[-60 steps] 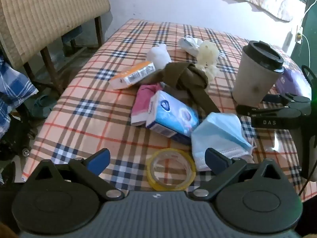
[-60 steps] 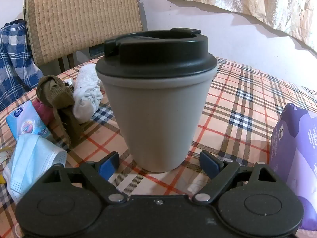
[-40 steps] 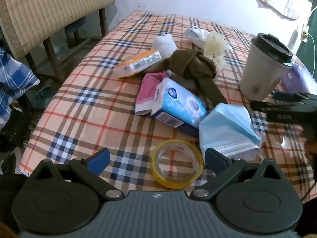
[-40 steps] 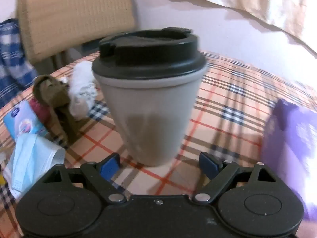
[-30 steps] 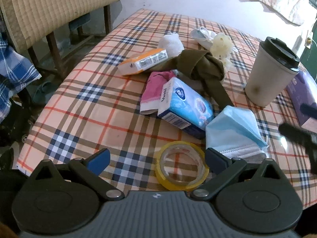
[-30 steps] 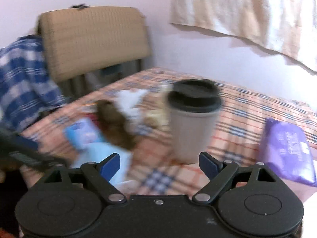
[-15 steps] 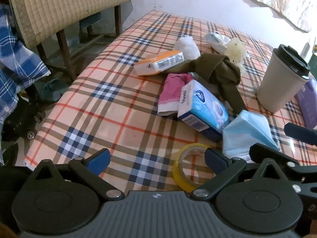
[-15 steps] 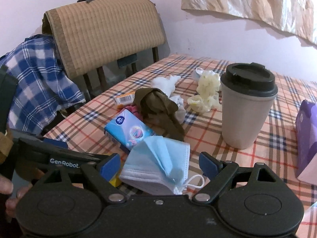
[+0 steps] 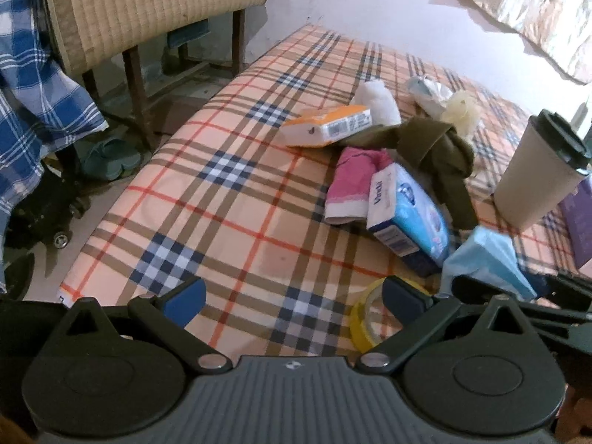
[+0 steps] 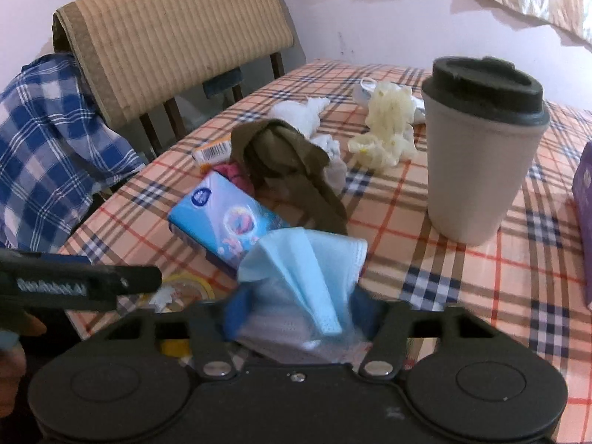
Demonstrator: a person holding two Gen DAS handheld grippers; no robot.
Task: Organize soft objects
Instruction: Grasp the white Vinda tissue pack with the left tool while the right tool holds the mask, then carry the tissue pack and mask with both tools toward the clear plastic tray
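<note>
Now that my right claw (image 10: 296, 314) has left the cup (image 10: 481, 162) and is closing on the blue face mask (image 10: 307, 270) at the table's (image 9: 236, 199) near edge, I can lift it, while my left claw (image 9: 292, 296) waits wide.

Right tongs (image 10: 296, 307): angled downward, jaws closing, blue pads on either side of material bunched between them. Left tongs (image 9: 292, 296): angled downward, jaws spread wide, nothing between them.

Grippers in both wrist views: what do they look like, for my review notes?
Both match: the left gripper and the right gripper have black bodies with two round discs, black linkage arms with silver pivot screws, and blue finger pads. The left gripper's side carries white "GenRobot" lettering.
</note>
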